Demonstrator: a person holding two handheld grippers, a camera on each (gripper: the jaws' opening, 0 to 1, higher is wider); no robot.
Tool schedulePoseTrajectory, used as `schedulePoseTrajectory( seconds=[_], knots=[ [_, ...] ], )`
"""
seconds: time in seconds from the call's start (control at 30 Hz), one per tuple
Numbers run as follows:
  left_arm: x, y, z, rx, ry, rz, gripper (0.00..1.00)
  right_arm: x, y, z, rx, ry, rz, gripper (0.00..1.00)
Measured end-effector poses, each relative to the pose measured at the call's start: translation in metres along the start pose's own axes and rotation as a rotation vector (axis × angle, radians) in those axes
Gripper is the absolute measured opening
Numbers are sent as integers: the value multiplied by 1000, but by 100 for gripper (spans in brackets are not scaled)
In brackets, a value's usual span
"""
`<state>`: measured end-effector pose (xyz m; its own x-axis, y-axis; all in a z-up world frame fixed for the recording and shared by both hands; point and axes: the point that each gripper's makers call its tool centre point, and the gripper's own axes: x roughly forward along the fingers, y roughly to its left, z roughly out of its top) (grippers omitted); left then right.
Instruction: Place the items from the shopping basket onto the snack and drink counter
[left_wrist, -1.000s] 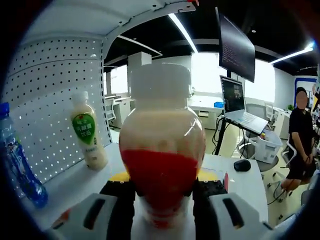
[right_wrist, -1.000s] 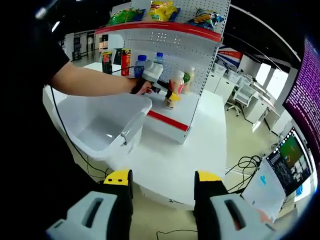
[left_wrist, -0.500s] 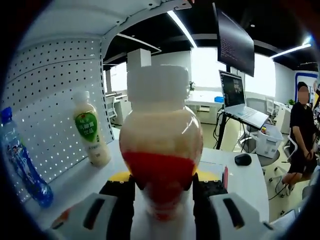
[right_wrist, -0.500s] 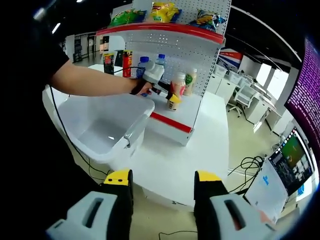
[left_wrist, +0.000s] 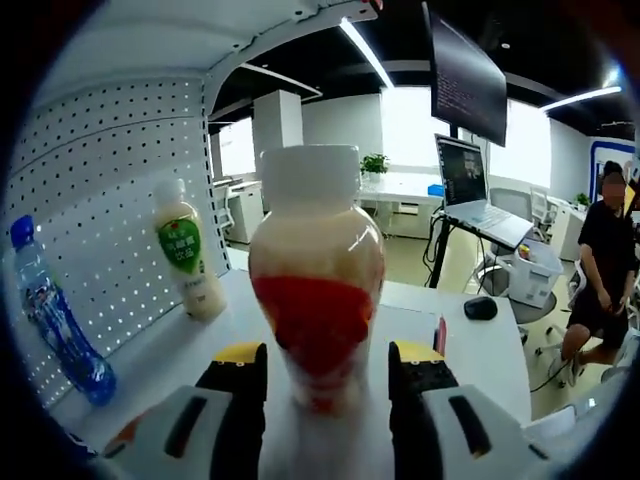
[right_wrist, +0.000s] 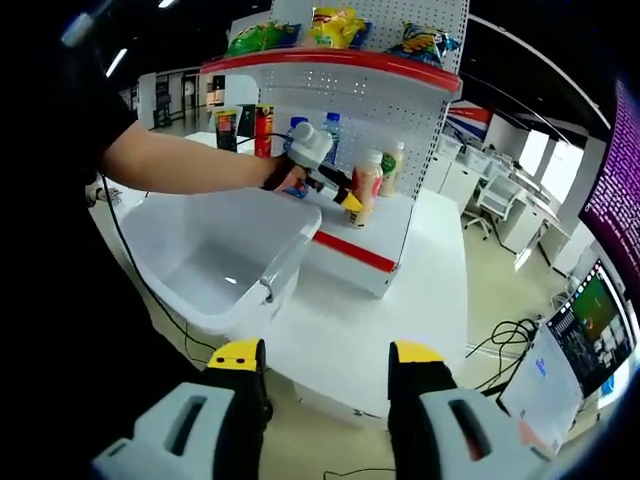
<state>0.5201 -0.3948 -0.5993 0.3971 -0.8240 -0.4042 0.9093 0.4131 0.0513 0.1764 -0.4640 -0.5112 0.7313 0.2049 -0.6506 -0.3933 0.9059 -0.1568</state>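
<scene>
left gripper view: bottle (left_wrist: 317, 300) is set on the shelf (left_wrist: 160, 350) between loosened jaws; withdrawal is called for next. right gripper (right_wrist: 320, 365) is held empty, parted.

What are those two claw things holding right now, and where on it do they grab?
The left gripper stands around the lower body of a drink bottle with a red label; whether its jaws still squeeze it cannot be told. The right gripper is open and holds nothing.

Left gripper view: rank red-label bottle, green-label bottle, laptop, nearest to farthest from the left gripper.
1. red-label bottle, between the jaws of the left gripper, on the counter.
2. green-label bottle, further along, left, by the pegboard.
3. laptop, far right, beyond the counter.
</scene>
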Motion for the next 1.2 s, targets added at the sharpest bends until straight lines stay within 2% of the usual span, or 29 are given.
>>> schedulePoseTrajectory(
  seconds=[0.1, 0.23, 0.43, 0.5, 0.63, 0.8, 0.9, 1.1, 1.2],
  knots=[
    [-7, 0, -2, 3, 10, -4, 49, 3, 2, 3, -4, -10, 8, 47],
    [-14, -11, -3, -18, 32, -37, 50, 7, 8, 7, 0, -27, 34, 51],
    [-25, -17, 2, -25, 35, -31, 50, 14, 15, 12, -16, -37, 56, 51],
    [-31, -21, 5, -52, 16, -36, 50, 16, 16, 14, -19, -44, 59, 51],
    [-44, -26, 5, -45, 12, -35, 50, 23, 15, 14, -8, -41, 58, 50],
    [-67, -31, 8, -78, -12, -37, 50, 27, 20, 18, -9, -51, 70, 50],
    [-81, -35, 8, -65, -10, -36, 50, 31, 24, 21, -10, -55, 76, 50],
    [-106, -44, 3, 19, 16, -47, 51, 40, 30, 24, -21, -54, 95, 50],
    [-119, -50, 7, 14, -4, -60, 52, 44, 32, 27, -23, -57, 103, 49]
  ],
)
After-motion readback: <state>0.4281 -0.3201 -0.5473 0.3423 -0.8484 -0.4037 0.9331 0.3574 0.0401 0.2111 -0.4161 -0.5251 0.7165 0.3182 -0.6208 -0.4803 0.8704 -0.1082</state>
